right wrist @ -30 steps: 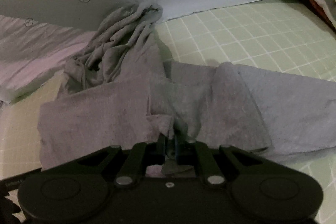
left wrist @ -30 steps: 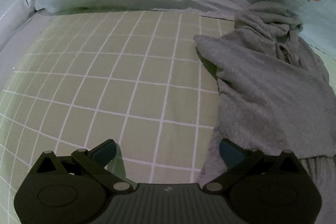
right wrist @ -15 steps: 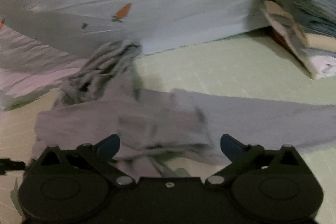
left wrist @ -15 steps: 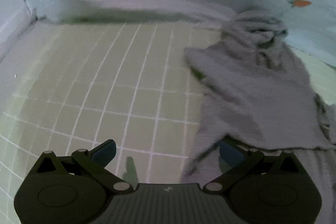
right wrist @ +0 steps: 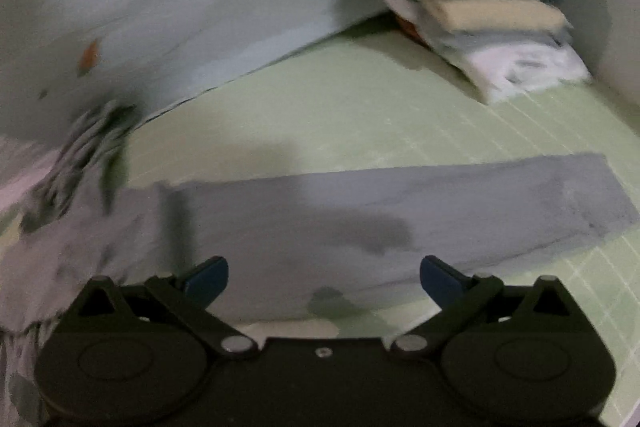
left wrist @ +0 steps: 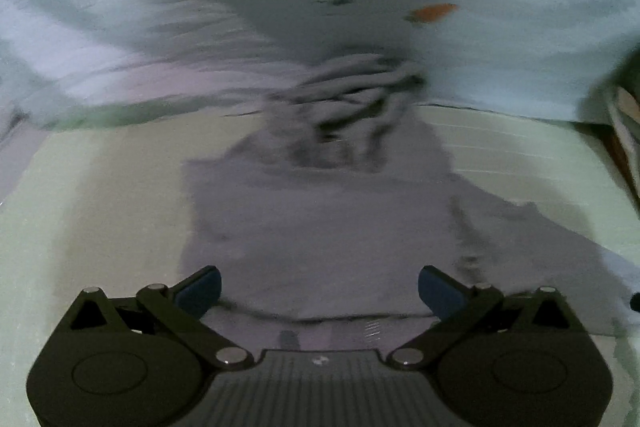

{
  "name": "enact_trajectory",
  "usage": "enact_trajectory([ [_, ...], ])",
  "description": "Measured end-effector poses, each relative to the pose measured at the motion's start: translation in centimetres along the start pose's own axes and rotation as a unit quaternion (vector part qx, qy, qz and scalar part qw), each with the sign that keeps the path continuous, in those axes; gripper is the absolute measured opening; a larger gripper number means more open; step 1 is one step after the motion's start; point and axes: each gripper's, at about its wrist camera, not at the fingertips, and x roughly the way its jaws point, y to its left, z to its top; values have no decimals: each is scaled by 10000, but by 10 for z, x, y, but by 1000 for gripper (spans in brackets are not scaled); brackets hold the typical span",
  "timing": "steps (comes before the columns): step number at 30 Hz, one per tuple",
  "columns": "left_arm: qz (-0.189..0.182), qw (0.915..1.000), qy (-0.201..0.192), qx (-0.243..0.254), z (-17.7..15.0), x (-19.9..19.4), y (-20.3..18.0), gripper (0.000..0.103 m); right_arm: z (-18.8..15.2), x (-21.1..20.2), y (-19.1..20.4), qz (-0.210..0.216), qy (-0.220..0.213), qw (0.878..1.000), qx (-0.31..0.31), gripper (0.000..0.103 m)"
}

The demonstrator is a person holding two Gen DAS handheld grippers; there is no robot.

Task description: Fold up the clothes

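Right now the grey garment [left wrist: 320, 227] lies spread on the green checked sheet [right wrist: 360, 115], its body flat in front of the left gripper [left wrist: 319, 289] and its far end bunched into creases against the pale carrot-print bedding [left wrist: 500, 59]. From the right wrist view one long grey sleeve [right wrist: 400, 211] stretches flat and straight across the sheet to the right, well apart from the stack of folded clothes [right wrist: 480, 7] that leans in the far right corner. The left gripper hovers over the garment's near hem with its jaws spread wide and nothing between them. The right gripper [right wrist: 324, 277] is likewise wide apart and empty, poised just above the sleeve. Both views are blurred.
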Motion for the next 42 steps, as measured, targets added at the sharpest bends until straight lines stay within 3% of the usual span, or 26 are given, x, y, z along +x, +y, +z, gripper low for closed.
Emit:
enact_trajectory([
  [6, -329, 9989, 83, 309, 19, 33, -54, 101, 24, 32, -51, -297, 113, 9986, 420, 103],
  [12, -578, 9959, 498, 484, 28, 70, -85, 72, 37, 60, -71, -399, 315, 9966, 647, 103],
  [14, -644, 9947, 640, 478, 27, 79, -85, 51, 34, 62, -66, -520, 309, 9969, 512, 103],
  [16, -801, 9938, 662, 383, 27, 82, -81, 16, 32, 65, -60, -646, 302, 9967, 379, 103],
  [19, -826, 9943, 478, 479, 31, 76, -75, 0, 29, 69, -48, -776, 363, 9963, 72, 103],
  [24, -734, 9965, 157, 370, 45, 56, -39, 0, 20, 72, -30, -872, 346, 9951, -323, 103],
  [28, -646, 9978, 142, -37, 54, 56, -8, 1, 20, 73, -26, -889, 346, 9949, -334, 103],
  [29, -648, 9977, 147, -105, 55, 58, -6, 3, 20, 74, -25, -903, 345, 9948, -323, 103],
  [31, -702, 9973, 167, -114, 53, 62, -12, 27, 20, 75, -23, -928, 347, 9946, -302, 103],
  [33, -836, 9962, 194, -119, 52, 66, -19, 39, 20, 74, -22, -932, 343, 9946, -301, 103],
  [39, -1312, 9906, 385, 36, 44, 81, -51, 48, 19, 75, -23, -909, 304, 9948, -333, 103],
  [42, -1463, 9879, 508, 27, 40, 87, -60, 48, 19, 76, -23, -902, 285, 9949, -341, 103],
])
